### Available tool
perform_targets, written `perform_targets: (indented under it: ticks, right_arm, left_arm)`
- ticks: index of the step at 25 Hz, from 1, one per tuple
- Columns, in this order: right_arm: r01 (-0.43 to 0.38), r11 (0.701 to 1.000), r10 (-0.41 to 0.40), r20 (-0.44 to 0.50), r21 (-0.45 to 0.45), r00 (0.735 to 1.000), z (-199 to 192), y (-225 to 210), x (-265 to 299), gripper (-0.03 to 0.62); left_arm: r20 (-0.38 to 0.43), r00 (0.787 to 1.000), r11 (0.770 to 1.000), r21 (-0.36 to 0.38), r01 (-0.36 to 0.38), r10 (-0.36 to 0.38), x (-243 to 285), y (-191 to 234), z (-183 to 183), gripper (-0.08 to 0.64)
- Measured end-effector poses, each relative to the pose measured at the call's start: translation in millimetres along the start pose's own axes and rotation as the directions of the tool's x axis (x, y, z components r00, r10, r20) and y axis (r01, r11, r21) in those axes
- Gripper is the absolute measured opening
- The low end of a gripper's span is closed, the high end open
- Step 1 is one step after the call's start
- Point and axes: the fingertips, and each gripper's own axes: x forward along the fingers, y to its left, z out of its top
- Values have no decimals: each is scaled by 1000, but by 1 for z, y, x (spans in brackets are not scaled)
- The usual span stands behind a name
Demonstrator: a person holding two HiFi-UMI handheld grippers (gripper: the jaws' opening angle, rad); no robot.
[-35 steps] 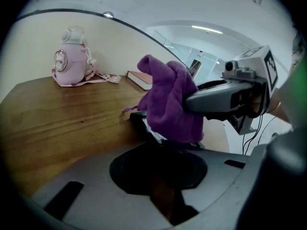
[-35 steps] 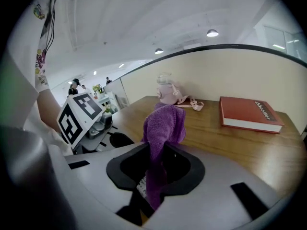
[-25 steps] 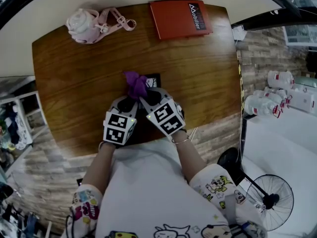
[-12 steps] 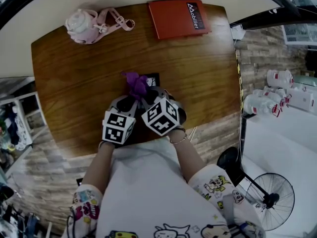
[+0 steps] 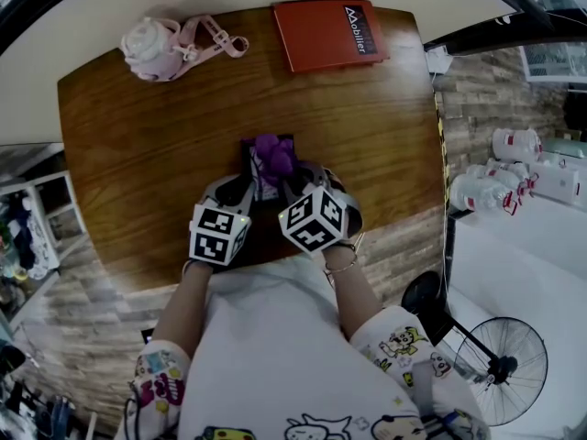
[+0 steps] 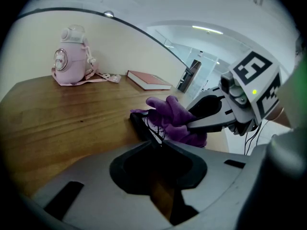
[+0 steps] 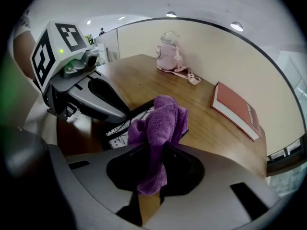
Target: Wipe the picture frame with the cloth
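Purple cloth [image 5: 275,154] first: clamps it between the jaws of the right gripper [image 7: 154,147], bunches it over the far part of the black picture frame [image 5: 248,159] in the middle of the wooden table [image 5: 128,145], and pinches the frame's near end in the closed-down jaws of the left gripper [image 6: 158,143].

Purple cloth [image 7: 163,121] tight in the right gripper [image 7: 152,148], over the picture frame [image 7: 117,131]
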Motion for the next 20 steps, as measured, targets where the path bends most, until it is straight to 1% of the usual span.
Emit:
perform_targets:
  ticks: [5,8,10,14,17,20]
  right_arm:
    - [0,997,0,8,71,1000,-12,-11,-7,64]
    - [23,996,-22,-14,86,1000,-22,-17,-11,64]
    - [33,993,-30,-28,111,999,-32,-22,-11,64]
    - [54,990,-44,-78,130,996,-56,-31,-13,64]
    - [60,987,-53,-56,150,997,-60,-33,-19,64]
    - [62,985,-63,-4,163,998,-52,-31,-31,64]
  left_arm:
    - [-2,1000,1000,-1,-1,1,-1,0,1,64]
    - [0,1000,1000,-1,2,-2,0,-1,1,64]
    - [2,1000,1000,-1,0,0,0,0,0,64]
    - [-1,1000,1000,0,-1,1,0,-1,0,64]
    - [-1,1000,1000,0,0,0,1,0,0,64]
    - [0,1000,1000,1,-2,2,1,0,0,64]
